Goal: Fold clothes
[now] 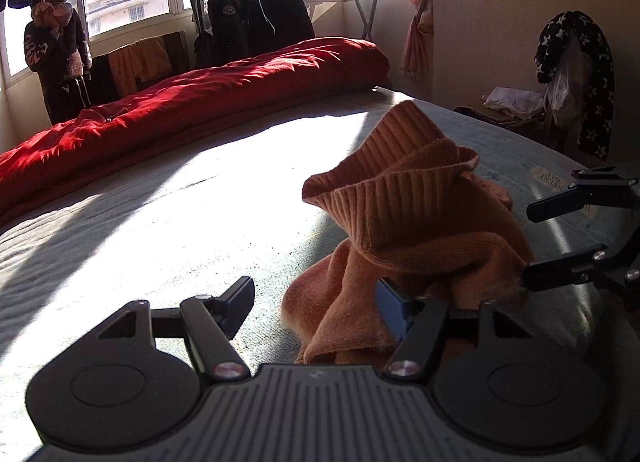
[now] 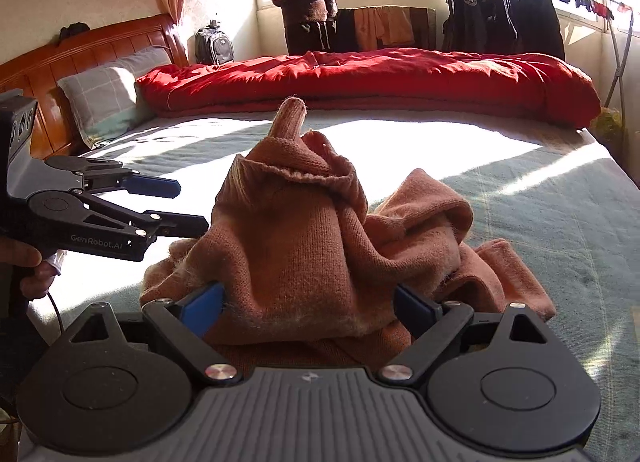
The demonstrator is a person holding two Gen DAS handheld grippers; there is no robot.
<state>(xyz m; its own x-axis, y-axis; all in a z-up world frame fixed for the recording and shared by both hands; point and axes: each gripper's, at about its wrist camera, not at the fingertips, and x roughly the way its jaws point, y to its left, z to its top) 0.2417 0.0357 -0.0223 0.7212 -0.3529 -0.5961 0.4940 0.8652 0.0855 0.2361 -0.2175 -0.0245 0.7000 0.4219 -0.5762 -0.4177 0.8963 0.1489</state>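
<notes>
The orange ribbed knit sweater (image 2: 304, 234) lies crumpled, not folded, on the bed (image 1: 160, 222), between your right gripper's (image 2: 310, 302) spread fingers. Your left gripper (image 1: 316, 302) is released too, beside the heap. All folding remains.

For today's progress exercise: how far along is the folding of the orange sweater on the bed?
Done: nothing; the orange sweater lies in a crumpled heap on the bed. In hand: the right claw stands open around its near edge; the left claw is open beside it. Left: spreading it flat and every fold.
</notes>
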